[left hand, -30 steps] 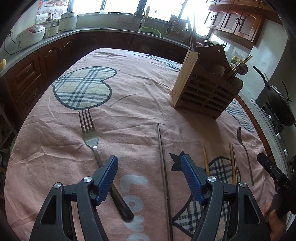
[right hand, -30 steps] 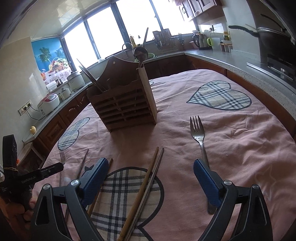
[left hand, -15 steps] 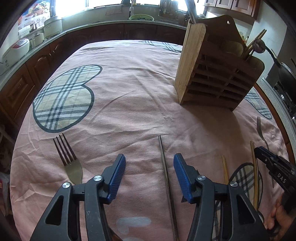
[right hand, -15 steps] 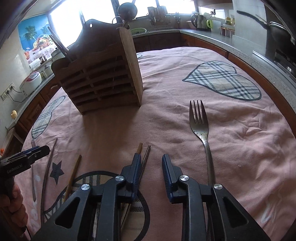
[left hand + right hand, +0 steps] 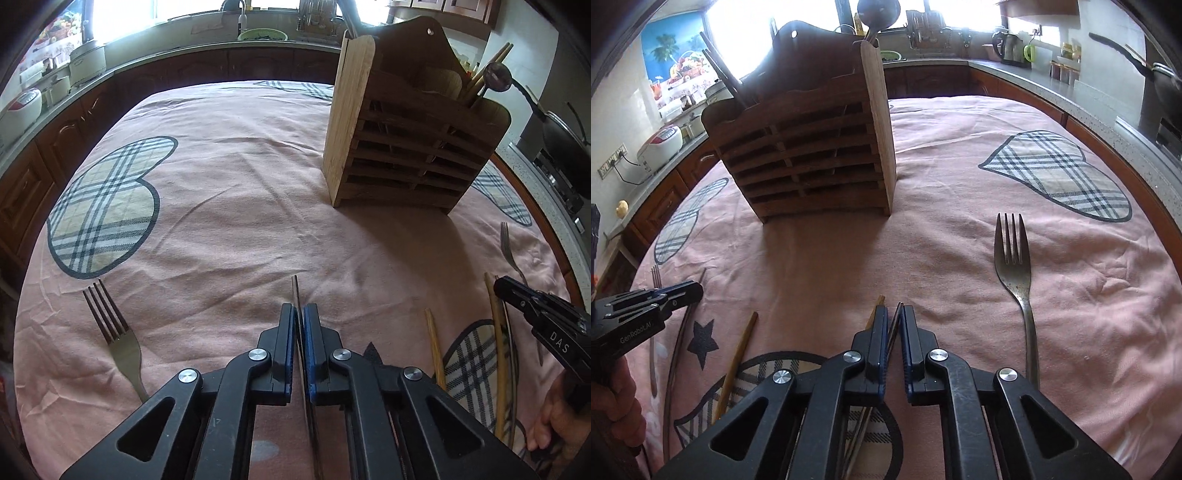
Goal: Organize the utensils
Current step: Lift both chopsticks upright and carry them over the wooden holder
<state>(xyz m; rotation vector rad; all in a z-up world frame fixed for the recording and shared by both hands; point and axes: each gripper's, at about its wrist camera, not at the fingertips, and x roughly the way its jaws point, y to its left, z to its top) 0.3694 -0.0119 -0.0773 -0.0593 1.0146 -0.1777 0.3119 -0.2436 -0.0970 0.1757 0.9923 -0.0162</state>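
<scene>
My left gripper (image 5: 299,314) is closing, and its pads pinch a thin metal chopstick (image 5: 295,290) that lies on the pink tablecloth (image 5: 229,206). My right gripper (image 5: 894,314) is closing too, its pads pressed on a dark chopstick (image 5: 897,318). A wooden chopstick (image 5: 879,301) runs under that gripper's left finger. The slatted wooden utensil holder (image 5: 406,147) (image 5: 812,147) stands upright beyond both grippers, with several utensils in it. One fork (image 5: 114,332) lies left of my left gripper, a larger fork (image 5: 1015,273) right of my right one.
Another wooden chopstick (image 5: 738,350) (image 5: 434,343) and a small fork (image 5: 508,243) lie between the two grippers. Each gripper shows in the other's view, held by a hand (image 5: 554,417). Kitchen counters ring the table, with a rice cooker (image 5: 661,144) and a wok (image 5: 565,147).
Both grippers moved forward and down toward the cloth, then went from wide open to shut, the left on the metal chopstick and the right on the dark chopstick.
</scene>
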